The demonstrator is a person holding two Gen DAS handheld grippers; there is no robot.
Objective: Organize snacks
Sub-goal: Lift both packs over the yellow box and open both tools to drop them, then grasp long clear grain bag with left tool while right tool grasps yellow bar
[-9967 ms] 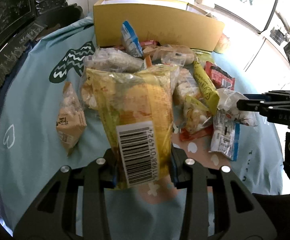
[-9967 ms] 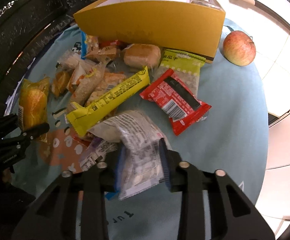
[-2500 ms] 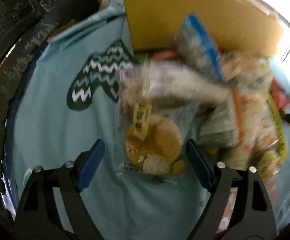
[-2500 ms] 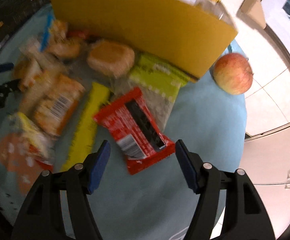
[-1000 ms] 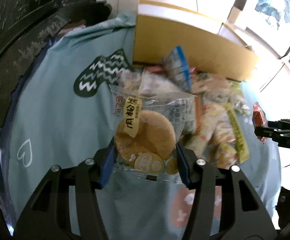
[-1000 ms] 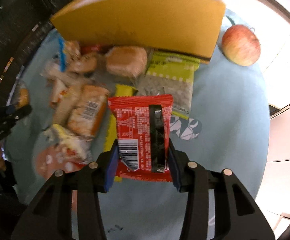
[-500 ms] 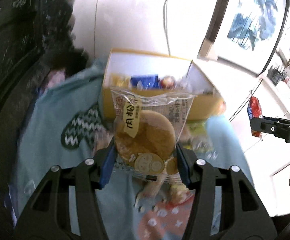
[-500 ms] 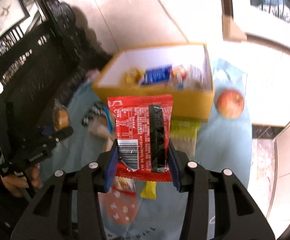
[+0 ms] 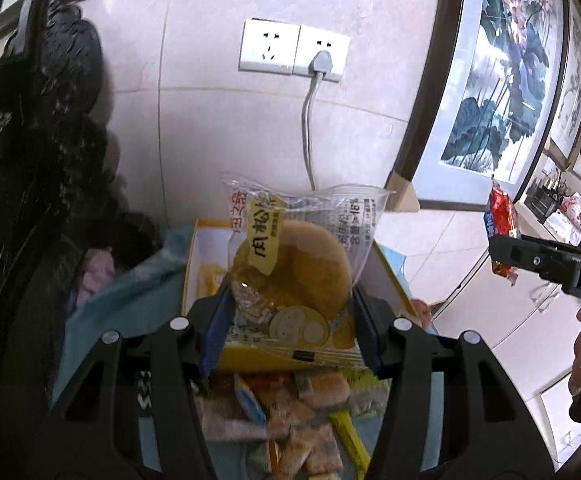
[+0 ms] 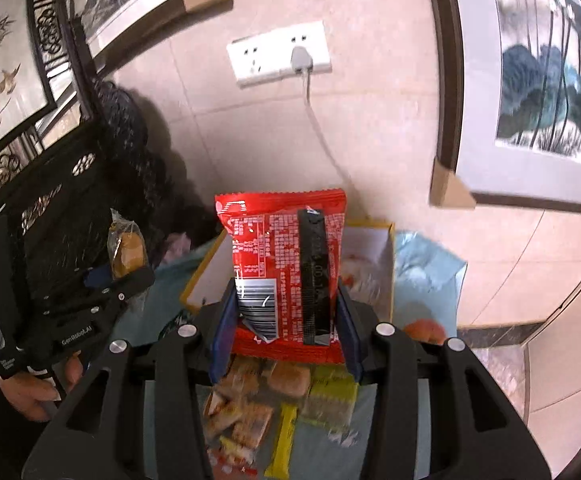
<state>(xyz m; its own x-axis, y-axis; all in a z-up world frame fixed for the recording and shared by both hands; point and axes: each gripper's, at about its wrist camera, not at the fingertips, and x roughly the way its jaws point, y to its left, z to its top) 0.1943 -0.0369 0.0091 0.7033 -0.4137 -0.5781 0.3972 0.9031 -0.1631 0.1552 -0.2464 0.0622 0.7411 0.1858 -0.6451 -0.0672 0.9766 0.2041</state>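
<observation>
Below you, the bench (image 10: 430, 264) wears a light blue cloth strewn with snacks (image 10: 274, 404) before a yellow box (image 9: 198, 256). Your left gripper (image 9: 290, 324) jaws clamp a bun packet (image 9: 294, 264); your right gripper (image 10: 282, 320) jaws clamp a red packet (image 10: 286, 264). Beyond: tiled wall, socket (image 9: 294, 54).

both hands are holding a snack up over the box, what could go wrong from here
1. The left gripper pinches only the lower part of the bun pack; slick film could slip and fall outside the box.
2. The red pack in the right gripper and the bun pack aim at one box; the grippers might bump.
3. A wide drop could land on the loose snacks in front.
</observation>
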